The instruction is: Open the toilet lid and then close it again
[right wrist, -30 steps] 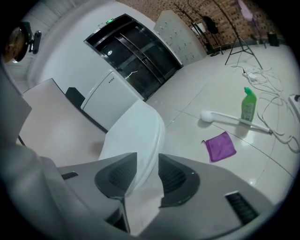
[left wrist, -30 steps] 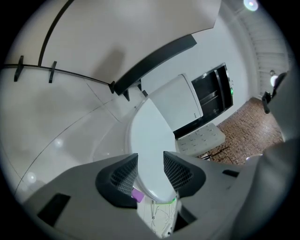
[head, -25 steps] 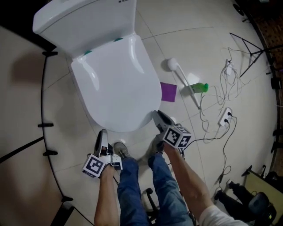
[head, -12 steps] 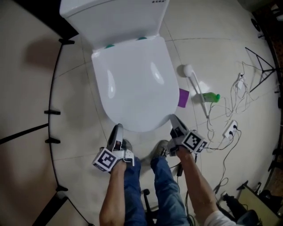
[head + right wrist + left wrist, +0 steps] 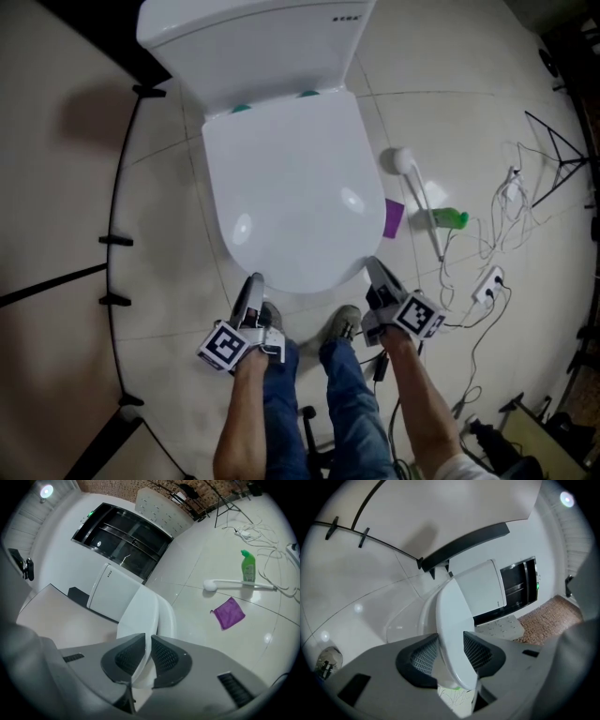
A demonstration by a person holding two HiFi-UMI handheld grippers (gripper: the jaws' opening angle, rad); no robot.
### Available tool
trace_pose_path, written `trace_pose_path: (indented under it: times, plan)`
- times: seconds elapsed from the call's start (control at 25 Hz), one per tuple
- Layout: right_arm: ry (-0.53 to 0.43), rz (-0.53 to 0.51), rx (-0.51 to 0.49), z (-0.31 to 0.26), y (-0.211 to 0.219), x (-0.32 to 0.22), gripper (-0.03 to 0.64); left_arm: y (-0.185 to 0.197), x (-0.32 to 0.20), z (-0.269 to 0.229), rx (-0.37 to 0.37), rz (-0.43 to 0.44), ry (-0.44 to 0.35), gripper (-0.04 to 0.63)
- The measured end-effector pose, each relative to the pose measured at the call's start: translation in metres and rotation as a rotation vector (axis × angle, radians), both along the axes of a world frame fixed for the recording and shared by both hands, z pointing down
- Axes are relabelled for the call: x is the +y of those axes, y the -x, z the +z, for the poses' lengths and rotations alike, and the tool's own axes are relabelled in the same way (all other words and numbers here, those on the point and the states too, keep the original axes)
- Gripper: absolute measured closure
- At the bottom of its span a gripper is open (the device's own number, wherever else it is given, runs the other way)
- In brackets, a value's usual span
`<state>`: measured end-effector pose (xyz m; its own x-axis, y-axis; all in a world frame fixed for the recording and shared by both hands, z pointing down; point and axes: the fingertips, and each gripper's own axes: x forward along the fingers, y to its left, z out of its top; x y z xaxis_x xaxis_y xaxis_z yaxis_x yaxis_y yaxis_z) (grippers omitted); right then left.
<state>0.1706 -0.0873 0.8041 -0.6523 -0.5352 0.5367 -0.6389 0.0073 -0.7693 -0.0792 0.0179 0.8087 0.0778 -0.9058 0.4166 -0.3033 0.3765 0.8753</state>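
Observation:
The white toilet lid (image 5: 286,187) lies down over the bowl, below the tank (image 5: 253,42). My left gripper (image 5: 254,283) is at the lid's front left rim. In the left gripper view the thick edge of the lid (image 5: 452,634) fills the gap between the wide-set pads of the left gripper (image 5: 450,656). My right gripper (image 5: 375,272) holds the front right rim. Its jaws have just been closing, and in the right gripper view the thin lid edge (image 5: 138,616) is pinched between the pads of the right gripper (image 5: 147,656).
A white toilet brush (image 5: 417,187), a green bottle (image 5: 450,218) and a purple cloth (image 5: 394,217) lie on the tiles right of the bowl. Cables and a power strip (image 5: 487,279) are further right. A black curved rail (image 5: 117,187) runs along the left. The person's shoes (image 5: 342,323) stand before the bowl.
The head view has swung so the toilet sits more central. The right gripper has closed in on the lid's front right rim and risen slightly. The left gripper stays at the front left rim.

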Motion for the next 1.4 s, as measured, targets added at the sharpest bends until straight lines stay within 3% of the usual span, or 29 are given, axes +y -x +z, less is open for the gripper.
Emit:
trace_pose_path:
  times: [0.12,0.28,0.4,0.56,0.72,1.04,1.24,1.4]
  plan:
    - [0.011,0.01,-0.012,-0.005,-0.002,0.002,0.586,0.0,-0.003,0.0,0.055,0.003,-0.003,0.468]
    - [-0.013,0.026,-0.111,-0.037,0.002,-0.002,0.594,-0.001,-0.013,-0.031,0.175,-0.023,-0.098,0.536]
    - [-0.097,-0.015,-0.186,-0.088,0.012,-0.018,0.594,0.009,-0.024,-0.078,0.217,-0.048,-0.163,0.545]
    - [-0.244,-0.071,-0.26,-0.176,0.036,-0.063,0.617,0.036,-0.064,-0.159,0.268,-0.102,-0.307,0.54]
    - [-0.351,-0.099,-0.313,-0.242,0.066,-0.119,0.617,0.067,-0.117,-0.224,0.246,-0.099,-0.398,0.527]
    - [-0.466,-0.126,-0.282,-0.319,0.13,-0.222,0.616,0.126,-0.212,-0.291,0.246,-0.083,-0.502,0.52]
    - [-0.475,-0.103,-0.149,-0.328,0.163,-0.296,0.616,0.163,-0.282,-0.307,0.19,-0.048,-0.525,0.52]
    - [-0.517,-0.13,-0.099,-0.334,0.18,-0.317,0.616,0.172,-0.3,-0.308,0.102,-0.026,-0.522,0.522]
